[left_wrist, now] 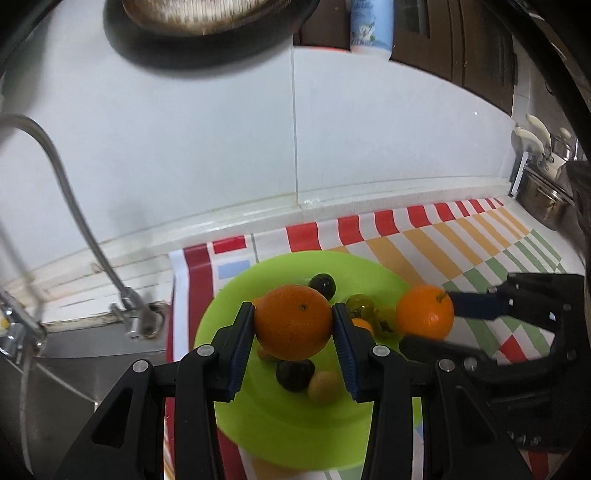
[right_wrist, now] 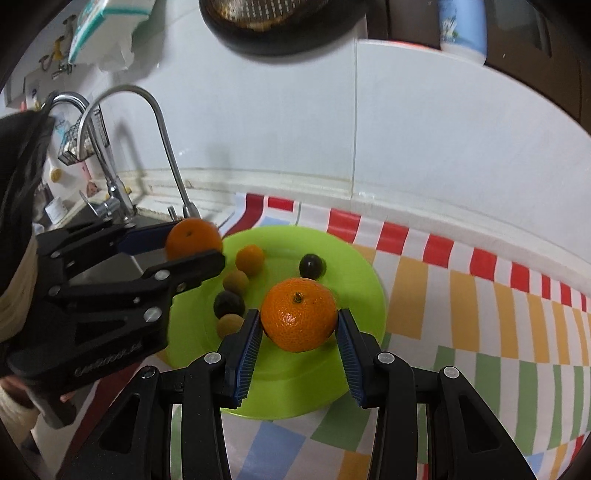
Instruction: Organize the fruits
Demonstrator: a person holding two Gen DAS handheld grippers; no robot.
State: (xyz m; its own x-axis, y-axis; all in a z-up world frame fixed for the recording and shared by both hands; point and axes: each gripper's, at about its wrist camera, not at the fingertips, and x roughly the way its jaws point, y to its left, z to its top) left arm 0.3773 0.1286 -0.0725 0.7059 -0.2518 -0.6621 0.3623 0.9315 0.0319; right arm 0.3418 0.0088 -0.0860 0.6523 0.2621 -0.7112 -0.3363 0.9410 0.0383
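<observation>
left gripper (left_wrist: 293, 328) & right gripper (right_wrist: 299, 325) each clamp an orange above green plate (right_wrist: 280, 391).

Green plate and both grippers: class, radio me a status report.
Left gripper shut on an orange; right gripper shut on another orange. Both over green plate. Small fruits already there, crowding it.

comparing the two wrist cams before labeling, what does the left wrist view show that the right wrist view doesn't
Only the left wrist view shows steel pots at the counter's far right. Only the right wrist view shows the chrome gooseneck faucet, a wire basket and a tissue pack. Both show the round lime-green plastic plate holding small fruits, the checked tablecloth, and each gripper holding an orange: left gripper, right gripper.
</observation>
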